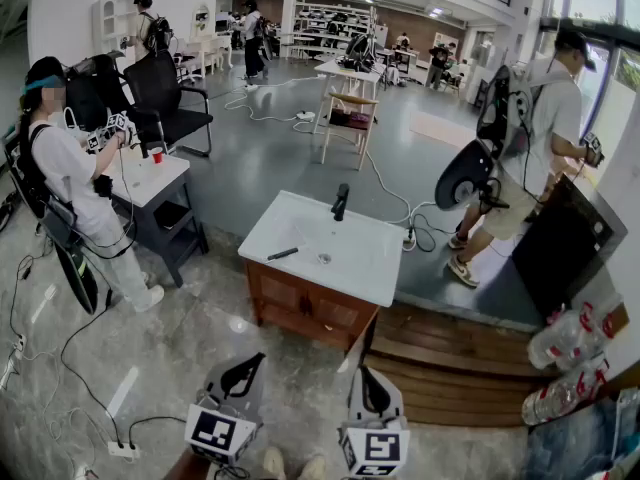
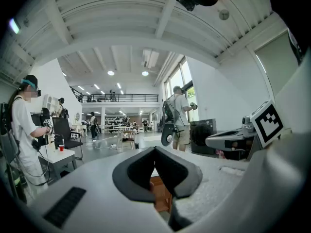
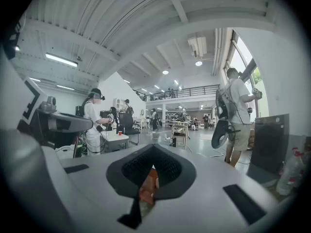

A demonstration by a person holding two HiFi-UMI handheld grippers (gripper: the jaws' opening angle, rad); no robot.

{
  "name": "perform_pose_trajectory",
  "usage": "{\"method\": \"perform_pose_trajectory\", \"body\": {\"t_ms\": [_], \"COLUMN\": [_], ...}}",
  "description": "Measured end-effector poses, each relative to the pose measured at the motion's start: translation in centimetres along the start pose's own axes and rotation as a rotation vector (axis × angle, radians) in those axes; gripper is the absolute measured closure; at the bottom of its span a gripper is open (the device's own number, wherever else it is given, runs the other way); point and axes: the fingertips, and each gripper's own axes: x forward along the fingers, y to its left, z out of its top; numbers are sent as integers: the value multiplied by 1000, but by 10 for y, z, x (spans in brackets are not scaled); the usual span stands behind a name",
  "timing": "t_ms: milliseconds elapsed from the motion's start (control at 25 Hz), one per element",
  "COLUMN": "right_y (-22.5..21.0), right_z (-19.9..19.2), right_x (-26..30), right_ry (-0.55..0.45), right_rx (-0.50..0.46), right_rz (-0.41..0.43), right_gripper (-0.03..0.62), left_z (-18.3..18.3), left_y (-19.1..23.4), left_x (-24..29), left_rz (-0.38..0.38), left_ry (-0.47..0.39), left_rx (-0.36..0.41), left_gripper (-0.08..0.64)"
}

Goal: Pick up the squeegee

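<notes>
Squeegee point(image 1: 283, 254) flat on the white sink's point(image 1: 355, 258) left side, far beyond my left gripper point(image 1: 252, 360) and right gripper point(image 1: 366, 372), both jaws together, empty.

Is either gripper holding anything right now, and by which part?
Nothing. The left gripper and right gripper are shut and empty; the squeegee lies on the washbasin.
</notes>
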Motion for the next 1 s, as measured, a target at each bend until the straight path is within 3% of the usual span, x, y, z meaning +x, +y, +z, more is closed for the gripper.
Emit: {"method": "perform_pose_trajectory", "body": {"t_ms": [640,1000], "right_y": [48,46], "right_z": [9,13], "right_x": [43,103], "right_ry": [-54,-65], "right_rx": [0,0], "right_rz": [17,32], "right_gripper": [594,594], "left_z": [-4,-2], "left_y": [62,97], "left_x": [-5,37], "left_rz": [16,31], "left_ry": [-13,-17], "left_rx": [1,7], "left_gripper": [558,558]}}
